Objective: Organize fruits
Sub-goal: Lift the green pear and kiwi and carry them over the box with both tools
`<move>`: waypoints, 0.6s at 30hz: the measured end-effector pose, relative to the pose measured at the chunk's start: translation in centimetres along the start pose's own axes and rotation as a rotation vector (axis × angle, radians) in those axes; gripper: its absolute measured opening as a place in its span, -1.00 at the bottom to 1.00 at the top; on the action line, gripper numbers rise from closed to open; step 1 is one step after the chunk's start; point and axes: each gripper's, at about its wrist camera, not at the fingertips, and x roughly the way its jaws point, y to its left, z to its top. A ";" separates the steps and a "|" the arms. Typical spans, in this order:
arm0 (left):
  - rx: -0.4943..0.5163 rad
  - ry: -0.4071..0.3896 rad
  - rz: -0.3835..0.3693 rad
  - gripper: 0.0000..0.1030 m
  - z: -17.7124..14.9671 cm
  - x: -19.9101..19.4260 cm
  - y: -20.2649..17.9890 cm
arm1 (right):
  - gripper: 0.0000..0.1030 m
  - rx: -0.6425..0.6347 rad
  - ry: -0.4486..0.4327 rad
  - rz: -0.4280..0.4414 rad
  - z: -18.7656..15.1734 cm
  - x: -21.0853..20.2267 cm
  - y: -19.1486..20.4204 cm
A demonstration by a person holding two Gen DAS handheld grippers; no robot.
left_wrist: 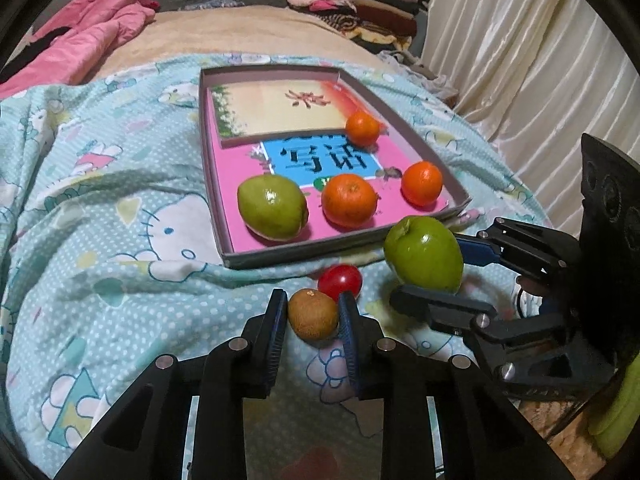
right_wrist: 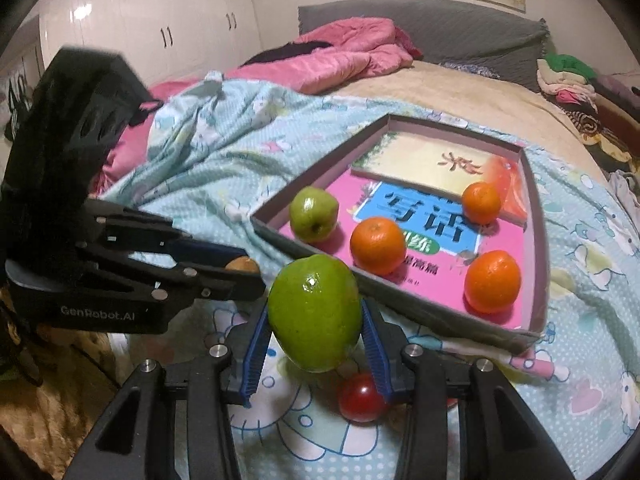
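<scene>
A shallow grey box lid point(left_wrist: 344, 240) point(right_wrist: 536, 280) lies on the bed with a pink book inside it. In it sit a green fruit point(left_wrist: 273, 206) point(right_wrist: 314, 213) and three oranges point(left_wrist: 349, 199) point(right_wrist: 377, 245). My left gripper point(left_wrist: 313, 312) point(right_wrist: 244, 270) is shut on a brown kiwi point(left_wrist: 313, 314) point(right_wrist: 242, 264) just in front of the lid. A red tomato point(left_wrist: 340, 280) point(right_wrist: 362, 398) lies on the blanket beside it. My right gripper point(right_wrist: 314, 320) point(left_wrist: 430, 270) is shut on a large green fruit point(right_wrist: 314, 314) point(left_wrist: 424, 254) and holds it above the blanket near the lid's front corner.
The bed has a blue cartoon blanket point(left_wrist: 120, 220) point(right_wrist: 208, 152). A pink quilt point(left_wrist: 88, 36) point(right_wrist: 352, 52) and folded clothes point(left_wrist: 360, 4) lie at the far side. A cream curtain point(left_wrist: 520, 48) hangs on the right. White wardrobes point(right_wrist: 160, 20) stand behind.
</scene>
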 end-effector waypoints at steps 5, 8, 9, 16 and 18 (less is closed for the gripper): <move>-0.001 -0.028 0.001 -0.48 0.2 -0.8 -0.1 | -0.14 0.044 -0.041 -0.001 0.4 -1.0 -1.0; -0.011 -0.022 0.005 -0.48 0.2 -0.6 0.2 | -0.14 0.067 -0.061 -0.003 0.6 -1.4 -1.5; -0.014 -0.028 0.005 -0.48 0.2 -0.7 0.2 | -0.14 0.071 -0.067 -0.005 0.6 -1.5 -1.6; -0.023 -0.093 0.012 -0.48 1.1 -2.2 0.3 | -0.14 0.107 -0.109 -0.025 1.0 -2.2 -2.6; -0.024 -0.109 0.014 -0.48 1.4 -2.5 0.2 | -0.14 0.118 -0.122 -0.034 1.1 -2.5 -2.9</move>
